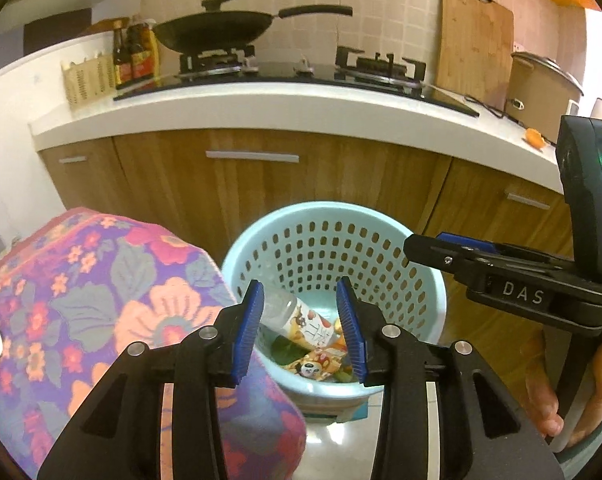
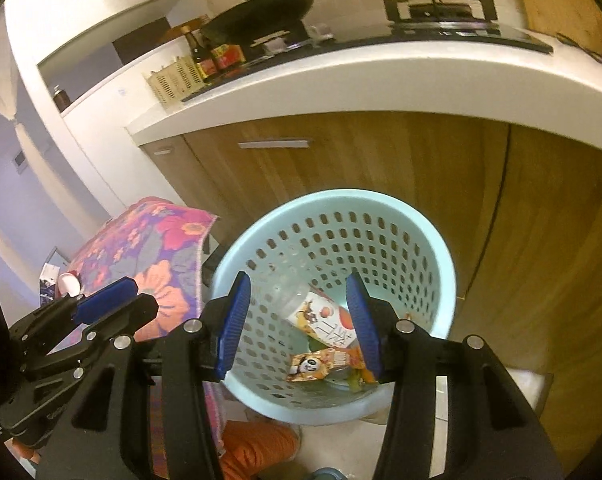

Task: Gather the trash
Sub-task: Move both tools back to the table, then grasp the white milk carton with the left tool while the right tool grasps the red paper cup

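1. Right now, your left hand-held gripper [image 1: 299,330] sits low in the middle of the left wrist view, above the pale blue basket [image 1: 237,252].
2. Its blue pads [image 1: 247,330] are part way open, and nothing is between them.
3. Your right hand-held gripper [image 2: 297,326] sits low in the middle of the right wrist view, also above the basket [image 2: 447,280].
4. Its jaws stand part way open too, and they hold nothing.
5. Look down in the basket. A clear plastic bottle [image 1: 301,320] with a bright label lies tilted on the bottom.
6. Just beside it lies a small wrapper with a panda [image 2: 315,366] on it, with some green and orange scraps near it.
7. The basket stands on the floor in front of the wooden cabinet doors [image 1: 253,184].
8. A cloth with big flowers [image 1: 101,288] covers something at the lower left of the left wrist view, just beside the basket.
9. Up on the white table [image 1: 261,108] at the top of the frame is a black stove with a black wok [image 1: 217,34] on it.
10. Dark sauce bottles [image 1: 133,56] stand to the left of the wok.
11. A wooden cutting board [image 1: 473,44] leans on the wall at the upper right.
12. Your fingers [image 1: 549,396] show at the lower right, around the handle of the right hand-held gripper.
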The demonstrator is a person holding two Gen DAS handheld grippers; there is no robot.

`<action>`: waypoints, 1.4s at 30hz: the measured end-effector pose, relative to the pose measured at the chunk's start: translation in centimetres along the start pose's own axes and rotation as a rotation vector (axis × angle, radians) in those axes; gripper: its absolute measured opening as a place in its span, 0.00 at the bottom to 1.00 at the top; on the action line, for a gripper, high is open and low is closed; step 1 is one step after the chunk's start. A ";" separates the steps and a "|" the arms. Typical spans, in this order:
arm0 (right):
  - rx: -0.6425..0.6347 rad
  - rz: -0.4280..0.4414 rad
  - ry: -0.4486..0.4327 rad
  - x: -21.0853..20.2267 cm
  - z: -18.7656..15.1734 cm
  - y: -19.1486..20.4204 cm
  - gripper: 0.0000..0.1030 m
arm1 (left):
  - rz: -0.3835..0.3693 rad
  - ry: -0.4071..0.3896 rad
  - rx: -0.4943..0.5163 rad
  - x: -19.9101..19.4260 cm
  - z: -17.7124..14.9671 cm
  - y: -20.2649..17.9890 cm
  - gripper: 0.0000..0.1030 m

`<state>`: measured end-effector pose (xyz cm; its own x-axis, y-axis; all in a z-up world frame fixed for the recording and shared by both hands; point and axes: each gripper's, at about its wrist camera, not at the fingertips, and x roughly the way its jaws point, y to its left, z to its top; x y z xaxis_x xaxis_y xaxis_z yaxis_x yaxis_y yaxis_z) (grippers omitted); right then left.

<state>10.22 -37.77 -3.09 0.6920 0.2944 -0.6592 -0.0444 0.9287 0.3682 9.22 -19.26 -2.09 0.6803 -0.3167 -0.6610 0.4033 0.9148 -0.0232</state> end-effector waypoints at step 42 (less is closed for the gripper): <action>-0.521 0.360 0.026 10.6 -2.7 36.6 0.59 | 0.398 -0.084 -0.170 -16.9 -10.5 34.3 0.81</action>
<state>13.98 -0.02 1.66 0.5513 0.6079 -0.5714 -0.6202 0.7567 0.2068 5.17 20.04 0.42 0.8123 0.0556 -0.5806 -0.0017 0.9957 0.0929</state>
